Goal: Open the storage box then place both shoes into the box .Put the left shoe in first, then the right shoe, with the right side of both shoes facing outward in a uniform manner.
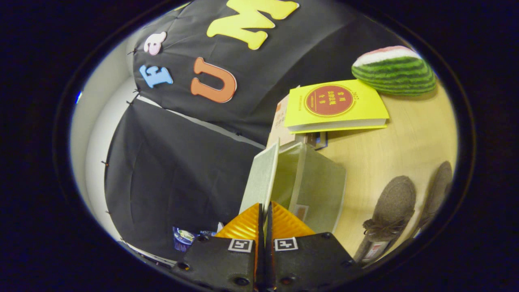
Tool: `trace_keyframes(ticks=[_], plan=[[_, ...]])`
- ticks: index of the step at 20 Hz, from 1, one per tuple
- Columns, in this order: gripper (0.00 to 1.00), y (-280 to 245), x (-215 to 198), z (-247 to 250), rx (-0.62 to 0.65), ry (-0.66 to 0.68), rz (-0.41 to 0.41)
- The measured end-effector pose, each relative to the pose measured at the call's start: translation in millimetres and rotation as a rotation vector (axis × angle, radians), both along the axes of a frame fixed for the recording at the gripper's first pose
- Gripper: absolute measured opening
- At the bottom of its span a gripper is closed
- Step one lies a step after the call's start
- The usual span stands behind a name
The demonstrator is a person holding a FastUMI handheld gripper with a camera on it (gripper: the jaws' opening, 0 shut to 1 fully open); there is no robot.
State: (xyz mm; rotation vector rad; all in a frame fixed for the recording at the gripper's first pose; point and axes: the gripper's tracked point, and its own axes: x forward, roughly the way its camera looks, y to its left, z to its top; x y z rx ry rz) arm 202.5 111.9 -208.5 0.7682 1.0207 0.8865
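Note:
My gripper [264,213] is shut on the near edge of the storage box's lid [261,178], a pale green panel that stands raised, edge-on, straight ahead of the orange fingers [243,227]. The pale green storage box [320,186] sits just beyond the fingers on the wooden table, its inside open to view. Two grey-brown felt shoes lie on the table beside the box: one shoe [391,207] with a lace bow close to the box, the other shoe [438,194] just past it. The whole view is tilted.
A yellow book [336,107] lies on a stack of other books [284,125] beyond the box. A watermelon-shaped plush [393,71] rests farther off on the wooden table [389,154]. Some packets [184,237] lie low by the booth's cloth wall.

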Motion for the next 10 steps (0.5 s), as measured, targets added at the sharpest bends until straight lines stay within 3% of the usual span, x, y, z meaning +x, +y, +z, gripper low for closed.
trace_keyframes(ticks=[10], plan=[[0.06,63.2,-23.9,74.7,-0.054,-0.089,-0.011]])
